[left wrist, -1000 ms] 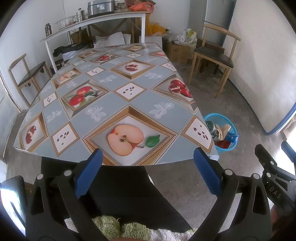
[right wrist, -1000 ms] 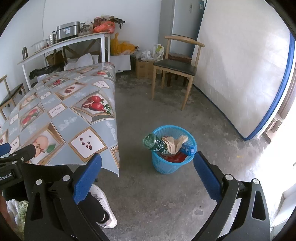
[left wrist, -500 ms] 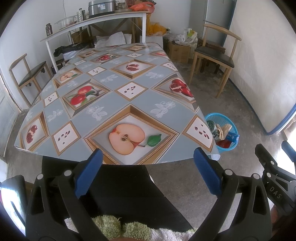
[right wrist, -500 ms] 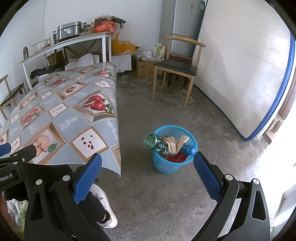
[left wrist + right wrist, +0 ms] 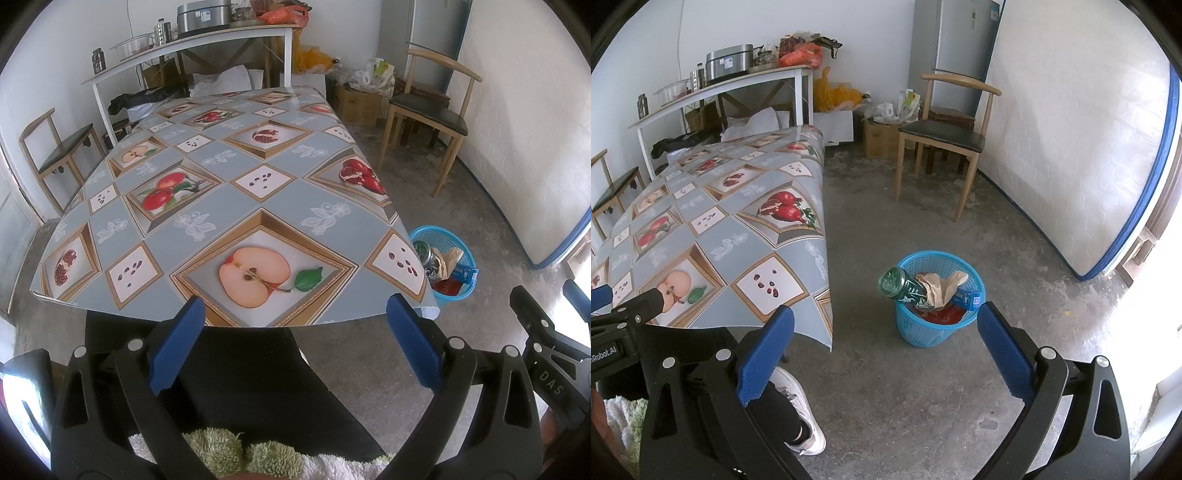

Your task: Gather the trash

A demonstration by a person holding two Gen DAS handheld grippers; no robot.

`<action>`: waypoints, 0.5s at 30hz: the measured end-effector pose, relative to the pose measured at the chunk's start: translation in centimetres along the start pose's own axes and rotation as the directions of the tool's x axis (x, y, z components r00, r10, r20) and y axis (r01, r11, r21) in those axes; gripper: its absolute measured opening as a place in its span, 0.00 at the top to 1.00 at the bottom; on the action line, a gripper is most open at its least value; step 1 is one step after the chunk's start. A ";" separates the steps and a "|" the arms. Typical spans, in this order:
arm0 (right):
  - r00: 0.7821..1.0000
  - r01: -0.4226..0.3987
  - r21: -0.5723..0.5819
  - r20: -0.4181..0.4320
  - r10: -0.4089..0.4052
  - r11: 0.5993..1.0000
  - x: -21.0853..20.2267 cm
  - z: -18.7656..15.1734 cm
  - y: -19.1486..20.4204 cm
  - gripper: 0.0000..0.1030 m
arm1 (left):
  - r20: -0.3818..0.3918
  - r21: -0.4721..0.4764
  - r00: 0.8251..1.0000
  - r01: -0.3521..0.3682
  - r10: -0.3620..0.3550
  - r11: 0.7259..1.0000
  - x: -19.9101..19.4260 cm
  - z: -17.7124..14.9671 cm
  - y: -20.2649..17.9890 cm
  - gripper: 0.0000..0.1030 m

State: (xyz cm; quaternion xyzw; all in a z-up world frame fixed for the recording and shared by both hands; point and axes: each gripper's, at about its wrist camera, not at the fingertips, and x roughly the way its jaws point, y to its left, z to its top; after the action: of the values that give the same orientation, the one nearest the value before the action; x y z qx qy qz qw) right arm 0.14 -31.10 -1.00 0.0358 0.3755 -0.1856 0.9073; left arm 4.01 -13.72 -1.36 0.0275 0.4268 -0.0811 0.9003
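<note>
Left-wrist view is barely shifted vs 1 s ago: tablecloth (image 5: 236, 192) bare, trash apparently all in basket (image 5: 938, 295); left gripper (image 5: 295, 343) and right gripper (image 5: 886, 347) are held released, empty.

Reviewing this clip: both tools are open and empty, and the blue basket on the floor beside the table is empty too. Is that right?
Not quite. The blue basket is not empty: the right wrist view shows a green bottle, crumpled brown paper and a blue carton in it. The rest holds: left tool and right tool are open and empty.
</note>
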 end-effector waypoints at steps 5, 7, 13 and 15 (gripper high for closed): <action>1.000 0.000 0.000 0.000 0.000 1.000 0.0 0.0 0.0 0.06 | 0.000 0.000 1.000 0.000 0.000 1.000 0.0 -0.1 -0.1 0.08; 1.000 -0.001 0.001 0.001 0.001 1.000 0.0 0.0 0.0 0.06 | -0.001 0.000 1.000 0.000 0.000 1.000 0.0 0.0 0.0 0.08; 1.000 0.000 0.001 0.001 0.000 1.000 -0.1 0.0 0.0 0.06 | 0.001 -0.001 1.000 -0.001 0.001 1.000 0.0 0.0 0.0 0.08; 1.000 -0.001 0.003 0.001 0.001 1.000 0.0 0.0 0.0 0.06 | 0.000 0.000 1.000 0.000 0.000 1.000 0.0 -0.1 -0.1 0.08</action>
State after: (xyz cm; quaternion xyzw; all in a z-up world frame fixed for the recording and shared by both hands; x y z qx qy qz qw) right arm 0.11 -31.05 -1.01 0.0370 0.3749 -0.1858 0.9075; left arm 3.97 -13.82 -1.42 0.0278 0.4266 -0.0811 0.9004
